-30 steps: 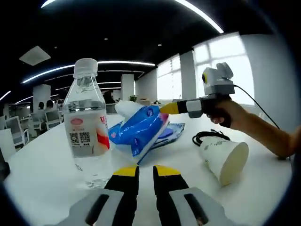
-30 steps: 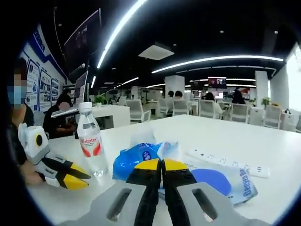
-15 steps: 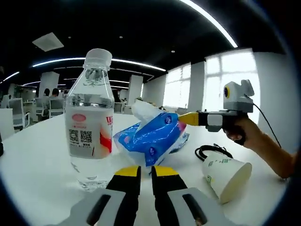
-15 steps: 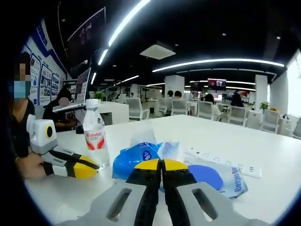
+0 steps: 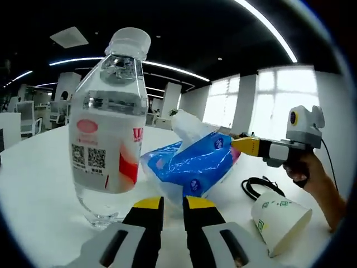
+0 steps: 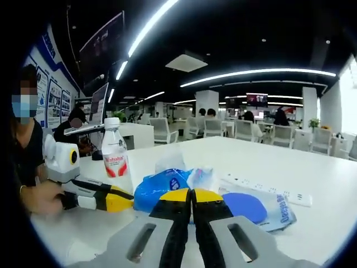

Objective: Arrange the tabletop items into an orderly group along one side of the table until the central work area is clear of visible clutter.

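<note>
I judge the tidying barely under way: the things sit loosely clustered on the white bench [image 5: 33, 184], not yet lined up along one side. In the left gripper view my left tongs [image 5: 167, 202] are nearly closed with only a thin gap, holding nothing, just short of the clear plastic water bottle with the red-and-white label [image 5: 109, 123]. Just beside the bottle lies the blue plastic tissue pack [image 5: 192, 164], white tissue poking from its top, and further right a white paper cup [image 5: 279, 220] lies tipped on its side near a coiled black cable [image 5: 257, 185].

In the right gripper view my right tongs [image 6: 192, 195] are pressed together at the tissue pack; I cannot tell whether they pinch its wrapper. Behind it lie a flat blue-and-clear packet [image 6: 262, 207] and a white power strip [image 6: 268, 192]. All of these still need grouping.
</note>
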`<state>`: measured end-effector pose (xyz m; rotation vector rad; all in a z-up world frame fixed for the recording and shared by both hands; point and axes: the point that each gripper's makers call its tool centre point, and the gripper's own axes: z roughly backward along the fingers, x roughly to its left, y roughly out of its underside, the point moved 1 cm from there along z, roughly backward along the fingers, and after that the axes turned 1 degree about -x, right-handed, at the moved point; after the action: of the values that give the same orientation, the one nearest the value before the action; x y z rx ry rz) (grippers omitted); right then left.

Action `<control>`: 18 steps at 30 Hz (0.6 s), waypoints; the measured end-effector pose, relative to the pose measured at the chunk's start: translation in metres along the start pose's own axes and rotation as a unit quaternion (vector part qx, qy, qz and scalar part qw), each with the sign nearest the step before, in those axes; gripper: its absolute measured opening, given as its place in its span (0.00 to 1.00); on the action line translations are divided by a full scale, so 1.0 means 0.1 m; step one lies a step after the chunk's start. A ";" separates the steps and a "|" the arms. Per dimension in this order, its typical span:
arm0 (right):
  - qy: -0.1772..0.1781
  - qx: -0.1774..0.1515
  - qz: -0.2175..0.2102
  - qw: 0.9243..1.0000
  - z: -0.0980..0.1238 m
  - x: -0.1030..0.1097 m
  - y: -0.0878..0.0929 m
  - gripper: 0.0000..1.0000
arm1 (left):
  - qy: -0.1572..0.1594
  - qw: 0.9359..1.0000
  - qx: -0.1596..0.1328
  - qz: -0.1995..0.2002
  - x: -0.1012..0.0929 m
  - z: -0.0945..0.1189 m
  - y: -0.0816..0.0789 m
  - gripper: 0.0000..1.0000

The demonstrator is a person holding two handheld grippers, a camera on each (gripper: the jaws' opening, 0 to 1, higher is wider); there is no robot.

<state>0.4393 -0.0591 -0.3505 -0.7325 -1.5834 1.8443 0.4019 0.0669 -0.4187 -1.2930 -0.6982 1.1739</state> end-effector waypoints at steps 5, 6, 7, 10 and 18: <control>-0.001 0.001 0.006 1.000 0.00 0.00 -0.02 0.00 | 0.000 1.000 -0.006 0.017 -0.01 -0.05 -0.02 0.12; -0.001 0.001 0.006 1.000 0.00 0.00 -0.01 0.00 | 0.002 1.000 -0.003 0.015 -0.03 -0.06 0.00 0.12; 0.001 0.001 0.007 1.000 0.00 0.00 -0.01 0.00 | 0.016 1.000 0.008 0.017 -0.06 -0.09 0.02 0.11; 0.005 0.004 0.007 1.000 0.01 -0.03 0.01 0.00 | 0.021 0.999 0.014 0.033 -0.04 -0.11 -0.02 0.07; 0.016 -0.002 0.000 1.000 0.04 -0.14 -0.02 0.00 | 0.040 0.999 0.001 0.004 -0.14 -0.08 -0.10 0.00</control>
<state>0.4458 -0.0718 -0.3474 -0.7601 -1.5675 1.8215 0.4077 0.0519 -0.4083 -1.3349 -0.6328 1.1232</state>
